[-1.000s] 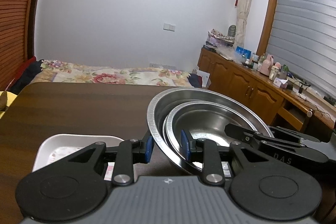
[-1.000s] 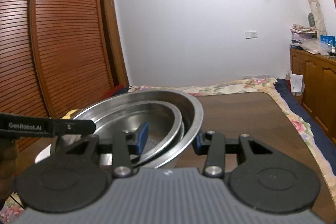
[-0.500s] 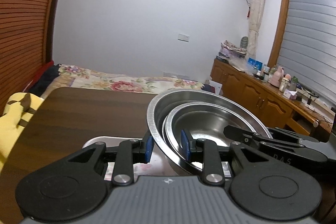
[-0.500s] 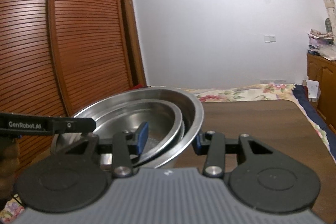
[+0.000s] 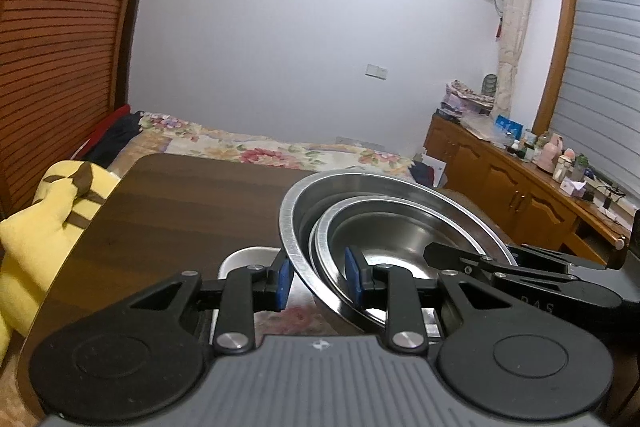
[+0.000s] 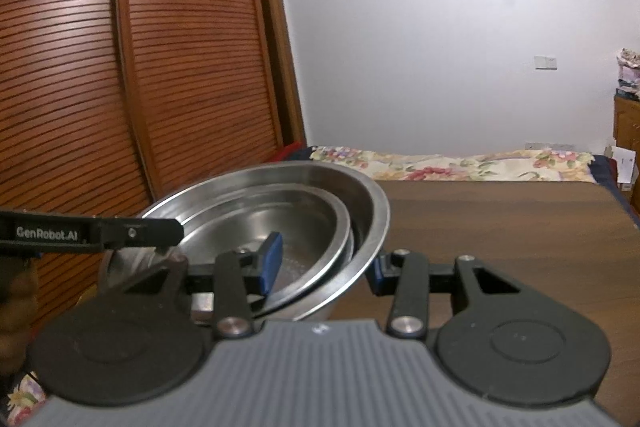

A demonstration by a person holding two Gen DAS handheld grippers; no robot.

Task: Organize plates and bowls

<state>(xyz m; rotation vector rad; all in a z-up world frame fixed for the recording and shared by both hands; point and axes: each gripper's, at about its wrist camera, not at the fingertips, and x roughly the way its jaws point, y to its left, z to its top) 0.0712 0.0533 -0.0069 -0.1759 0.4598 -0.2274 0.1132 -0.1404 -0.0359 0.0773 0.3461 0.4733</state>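
Two nested steel bowls hang tilted above the dark table. In the left wrist view, my left gripper [image 5: 318, 279] is shut on the near left rims of the large bowl [image 5: 380, 187] and the smaller bowl [image 5: 400, 243] inside it. My right gripper [image 5: 520, 275] reaches in from the right. In the right wrist view, my right gripper [image 6: 323, 267] is shut on the right rims of the large bowl [image 6: 374, 215] and the smaller bowl [image 6: 280, 211]. The left gripper [image 6: 100, 233] comes in from the left. A white plate [image 5: 244, 259] with a pink pattern lies under the bowls, mostly hidden.
The dark wooden table [image 5: 180, 207] stretches ahead to a flowered bed [image 5: 260, 147]. A yellow cushion [image 5: 48, 227] lies off the table's left edge. A slatted wardrobe [image 6: 160, 67] stands on the left, and a cluttered wooden cabinet [image 5: 520, 187] on the right. A hand [image 6: 16, 287] holds the left gripper.
Both grippers carried the bowls leftward together. The white plate slid from the left of the left gripper to beneath it, and the yellow cushion came into view. The grip is unchanged.
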